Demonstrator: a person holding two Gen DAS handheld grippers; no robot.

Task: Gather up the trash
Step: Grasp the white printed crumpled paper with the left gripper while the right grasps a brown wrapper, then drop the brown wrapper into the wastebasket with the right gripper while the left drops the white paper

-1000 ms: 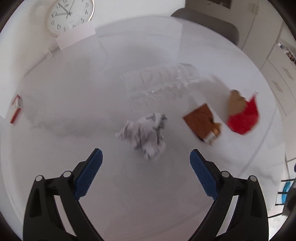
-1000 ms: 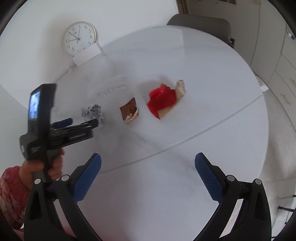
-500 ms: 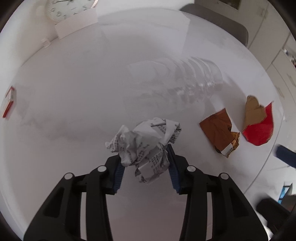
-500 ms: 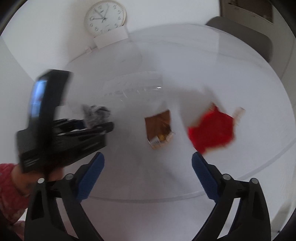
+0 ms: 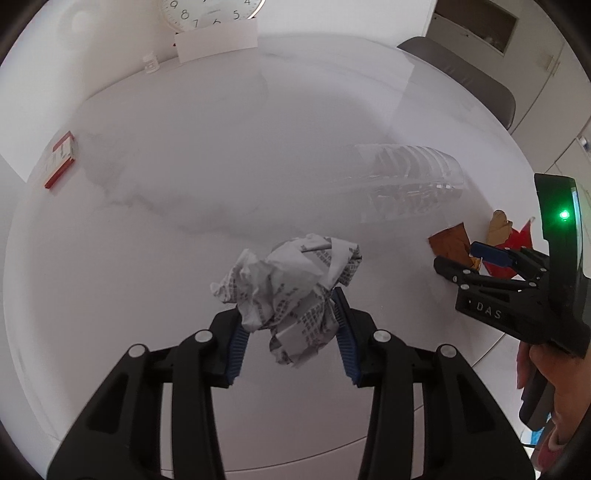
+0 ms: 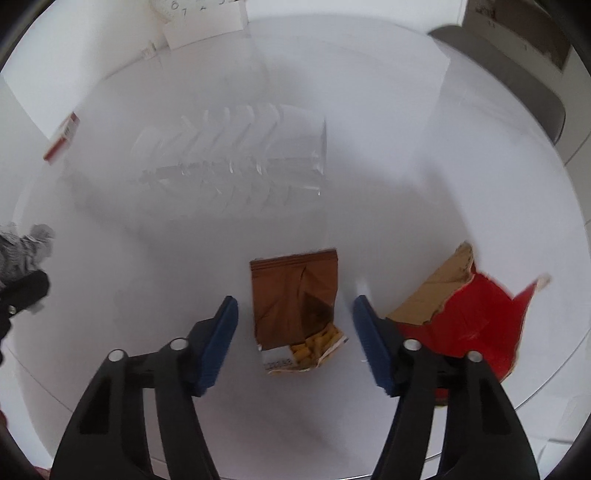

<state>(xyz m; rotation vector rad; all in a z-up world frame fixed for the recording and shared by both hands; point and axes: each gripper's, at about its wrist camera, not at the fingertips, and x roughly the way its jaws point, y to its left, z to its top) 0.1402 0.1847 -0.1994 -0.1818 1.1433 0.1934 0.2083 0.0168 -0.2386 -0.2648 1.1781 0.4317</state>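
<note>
My left gripper [image 5: 290, 332] is shut on a crumpled printed paper ball [image 5: 291, 280], held just over the white round table [image 5: 184, 177]. My right gripper [image 6: 295, 334] is open, its blue pads on either side of a brown snack wrapper [image 6: 295, 299] lying flat on the table, not touching it. A torn red and brown cardboard piece [image 6: 476, 314] lies just right of the right pad. In the left wrist view the right gripper [image 5: 491, 258] reaches over the brown wrapper [image 5: 452, 242]. The paper ball shows at the left edge of the right wrist view [image 6: 26, 247].
A clear ribbed plastic tray [image 6: 240, 155] lies beyond the wrapper, also in the left wrist view [image 5: 402, 184]. A red and white small box [image 5: 59, 158] sits at the table's far left. A clock [image 5: 210, 11] and a white card [image 5: 216, 38] stand at the back. A grey chair [image 5: 465, 77] is behind the table.
The left gripper closed on the paper ball and holds it. The right gripper moved forward over the table to straddle the brown wrapper and narrowed its opening.
</note>
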